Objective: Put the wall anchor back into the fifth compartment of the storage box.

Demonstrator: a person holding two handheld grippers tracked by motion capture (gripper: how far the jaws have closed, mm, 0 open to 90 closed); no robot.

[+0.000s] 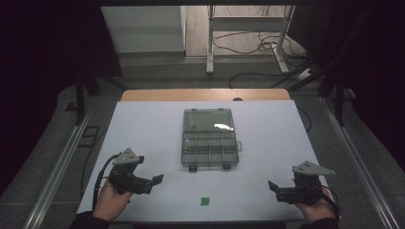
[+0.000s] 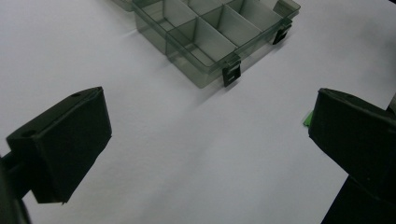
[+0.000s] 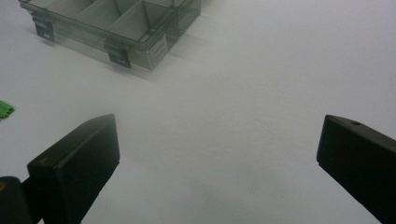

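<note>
left gripper (image 1: pixel 155 183): jaws wide apart, holding nothing, at 8 o'clock on the table (image 1: pixel 143 129), aimed toward the middle
right gripper (image 1: pixel 273 189): jaws spread, nothing between them, at 4 o'clock, aimed back toward the left one
green piece (image 1: pixel 205 201): lies flat at 6 o'clock near the front edge, between the two grippers, apart from both
box (image 1: pixel 209 149): clear, lid folded back, at the table's centre, at 12 o'clock from the green piece and well apart from it
risk, pickup: the piece looks small and low, so jaws closing a bit high would likely skid it across the smooth sheet or flick it off the front edge
risk, drop-off: the compartments look narrow; letting go off-centre could land the piece on a divider or in the wrong cell
risk, box: it seems light, so a nudge from a jaw could slide it
count, grippers: two
count, green pieces: one
count, boxes: one
count, latches (image 2: pixel 231 74): two on the front wall
count, compartments: cannot tell exactly
</note>
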